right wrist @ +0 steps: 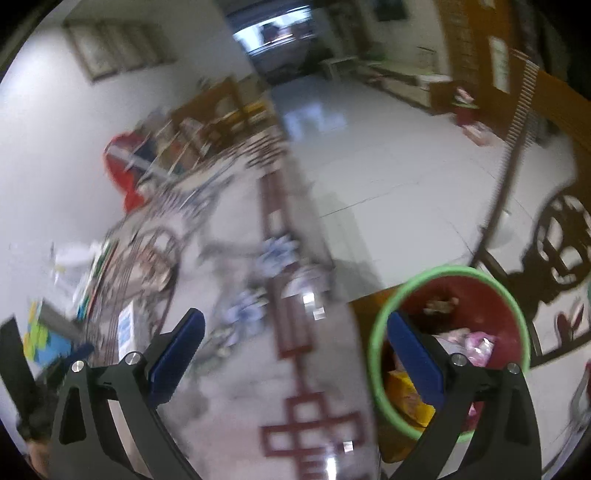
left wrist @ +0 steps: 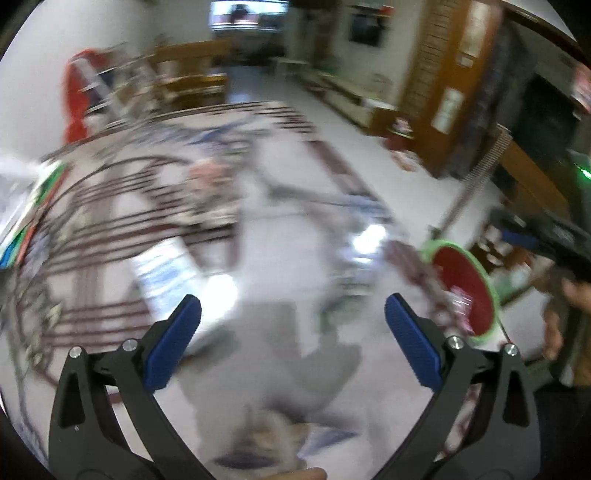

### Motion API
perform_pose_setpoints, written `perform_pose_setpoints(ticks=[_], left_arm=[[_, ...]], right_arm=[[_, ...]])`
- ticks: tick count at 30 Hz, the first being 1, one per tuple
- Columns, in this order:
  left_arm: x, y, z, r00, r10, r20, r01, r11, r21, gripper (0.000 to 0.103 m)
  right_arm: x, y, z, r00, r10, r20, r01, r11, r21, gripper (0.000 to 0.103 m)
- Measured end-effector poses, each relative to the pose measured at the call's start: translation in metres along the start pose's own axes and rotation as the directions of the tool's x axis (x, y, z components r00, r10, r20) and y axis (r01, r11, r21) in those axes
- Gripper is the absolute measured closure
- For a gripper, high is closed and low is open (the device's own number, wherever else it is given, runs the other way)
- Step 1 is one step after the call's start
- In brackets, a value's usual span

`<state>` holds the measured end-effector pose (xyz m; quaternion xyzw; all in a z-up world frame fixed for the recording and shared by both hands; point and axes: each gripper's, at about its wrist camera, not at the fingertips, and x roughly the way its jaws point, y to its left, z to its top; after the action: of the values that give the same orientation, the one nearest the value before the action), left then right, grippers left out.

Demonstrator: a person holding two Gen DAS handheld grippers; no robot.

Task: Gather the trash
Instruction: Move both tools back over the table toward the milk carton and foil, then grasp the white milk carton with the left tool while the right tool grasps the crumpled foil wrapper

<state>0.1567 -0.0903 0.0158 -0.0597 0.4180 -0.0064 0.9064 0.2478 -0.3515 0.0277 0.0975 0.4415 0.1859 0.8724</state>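
While both claws gape, bin [right wrist: 448,350] adjoins table edge [right wrist: 325,258].

Both views heavily smeared by motion blur; table surface [left wrist: 280,258] and clutter on it rendered as streaks. Only gripper fingers [left wrist: 173,343] kept sharp in each view. Room lit moderately, indoor light; brightest patch seen at far doorway [right wrist: 273,33]. Specular glare spotted on glossy tabletop and on floor tiles [right wrist: 314,122]. Soft shadow cast across table in left view. Strong fisheye bending at edges, dark vignette in corners. Bin rim [right wrist: 384,325] moderately blurred.
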Motion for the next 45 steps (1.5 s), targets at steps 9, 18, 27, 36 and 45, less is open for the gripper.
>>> perform_pose_setpoints(ticks=[9, 18, 27, 36, 45], left_arm=[[0.037, 0.059, -0.003, 0.994, 0.097, -0.058, -0.105, 0.983, -0.151, 0.005], [0.077, 0.1, -0.007, 0.984, 0.137, -0.118, -0.162, 0.957, -0.241, 0.006], [0.072, 0.154, -0.007, 0.974, 0.198, -0.111, -0.221, 0.939, -0.263, 0.018], [0.066, 0.197, -0.003, 0.97, 0.223, -0.097, -0.241, 0.937, -0.255, 0.041], [0.075, 0.208, 0.009, 0.976, 0.202, -0.077, -0.214, 0.956, -0.202, 0.042]], right_arm=[[0.05, 0.084, -0.008, 0.995, 0.031, -0.09, -0.045, 0.986, -0.162, 0.007], [0.101, 0.128, -0.015, 0.987, 0.013, -0.16, -0.054, 0.965, -0.258, 0.007], [0.163, 0.185, -0.002, 0.981, 0.065, -0.185, -0.115, 0.953, -0.279, 0.007], [0.221, 0.225, 0.028, 0.982, 0.071, -0.174, -0.118, 0.953, -0.28, 0.007], [0.255, 0.231, 0.032, 0.985, 0.034, -0.167, -0.081, 0.956, -0.281, 0.007]])
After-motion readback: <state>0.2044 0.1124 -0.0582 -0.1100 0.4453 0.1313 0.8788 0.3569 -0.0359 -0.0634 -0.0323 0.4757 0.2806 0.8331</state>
